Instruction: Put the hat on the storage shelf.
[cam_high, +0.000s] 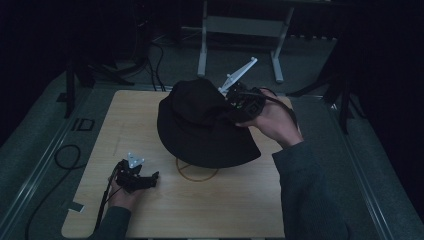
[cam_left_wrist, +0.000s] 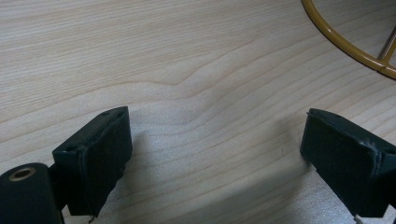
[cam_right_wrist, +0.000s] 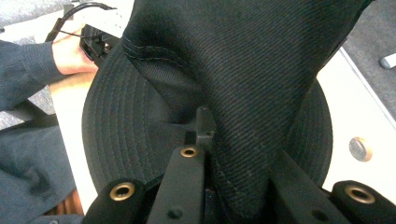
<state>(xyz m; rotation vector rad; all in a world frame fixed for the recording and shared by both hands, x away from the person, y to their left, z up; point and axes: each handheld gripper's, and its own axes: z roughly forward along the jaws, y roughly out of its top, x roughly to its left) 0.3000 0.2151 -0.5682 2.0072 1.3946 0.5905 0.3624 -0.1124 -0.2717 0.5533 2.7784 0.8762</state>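
Right gripper (cam_high: 239, 100) is clamped on the crown fabric of the black bucket hat (cam_high: 200, 125), holding it up over the table's (cam_high: 150, 210) middle, nearer the far edge. Hat sits above the yellow wire stand (cam_high: 196, 172), w/ its base ring on the table; can't tell if it's resting on it yet. Left gripper (cam_high: 145, 179) lies near the front-left corner, jaws wide, nothing btwn them. Judging: hat lifted, seating and release left.
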